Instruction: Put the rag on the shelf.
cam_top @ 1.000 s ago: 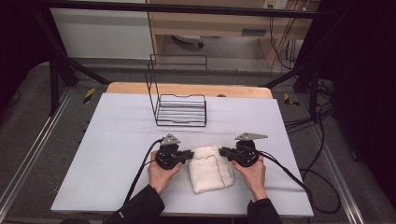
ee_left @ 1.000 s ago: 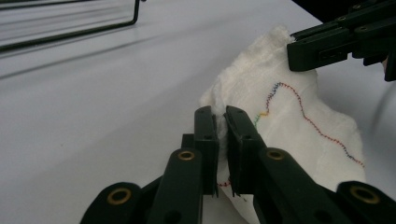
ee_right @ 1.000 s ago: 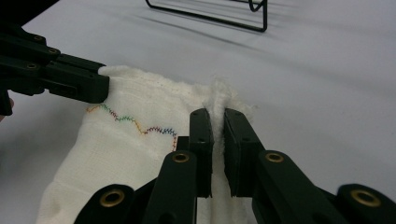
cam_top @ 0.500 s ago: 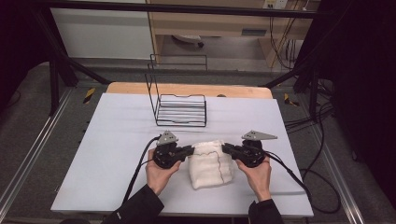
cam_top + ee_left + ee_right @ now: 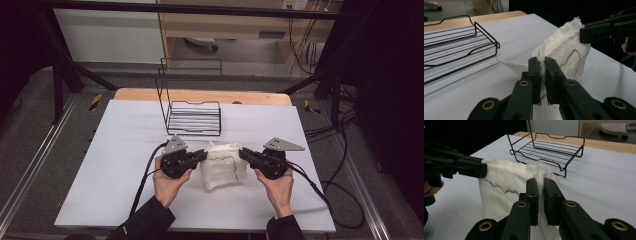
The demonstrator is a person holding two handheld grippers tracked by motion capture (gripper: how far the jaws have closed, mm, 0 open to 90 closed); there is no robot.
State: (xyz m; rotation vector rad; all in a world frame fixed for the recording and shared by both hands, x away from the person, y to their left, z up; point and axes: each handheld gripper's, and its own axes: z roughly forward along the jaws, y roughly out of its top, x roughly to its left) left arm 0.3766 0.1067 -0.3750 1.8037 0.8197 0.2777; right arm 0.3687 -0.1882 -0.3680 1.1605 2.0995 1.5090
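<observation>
**White cloth held up by two tools**

The left tool (image 5: 204, 156) is closed tight on one top corner of the white cloth (image 5: 223, 167). The right tool (image 5: 242, 153) is closed tight on the other top corner. The cloth is held between them, in the lower middle of the high view, with its bottom part on the white bench (image 5: 125, 135). A wavy line of colored thread (image 5: 499, 187) is seen on the cloth. A black wire rack (image 5: 192, 117) is seen just above the cloth in the frame, apart from it.
</observation>
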